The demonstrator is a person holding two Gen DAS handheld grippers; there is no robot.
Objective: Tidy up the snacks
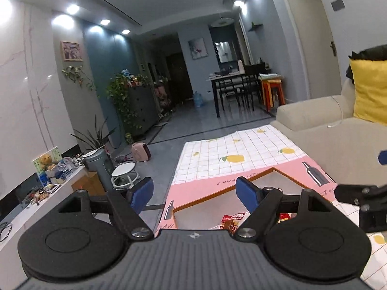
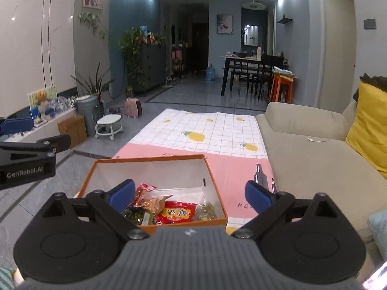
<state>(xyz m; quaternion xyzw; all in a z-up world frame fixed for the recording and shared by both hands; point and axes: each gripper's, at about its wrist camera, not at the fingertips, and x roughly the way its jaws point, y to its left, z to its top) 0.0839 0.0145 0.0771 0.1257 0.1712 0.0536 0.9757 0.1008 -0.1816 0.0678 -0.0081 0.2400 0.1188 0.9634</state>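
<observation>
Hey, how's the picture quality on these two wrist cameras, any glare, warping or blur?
Left wrist view: ceiling spotlights blow out white, fisheye bends the walls, snack box soft and half hidden. Right wrist view: sharper, evenly lit; snack box and red packet readable, corners vignetted black.

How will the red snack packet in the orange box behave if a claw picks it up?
The red snack packet looks like a thin, flat pouch, so it is probably light and floppy. Its glossy film may slip. It lies against other packets in the orange box, which might shift.
</observation>
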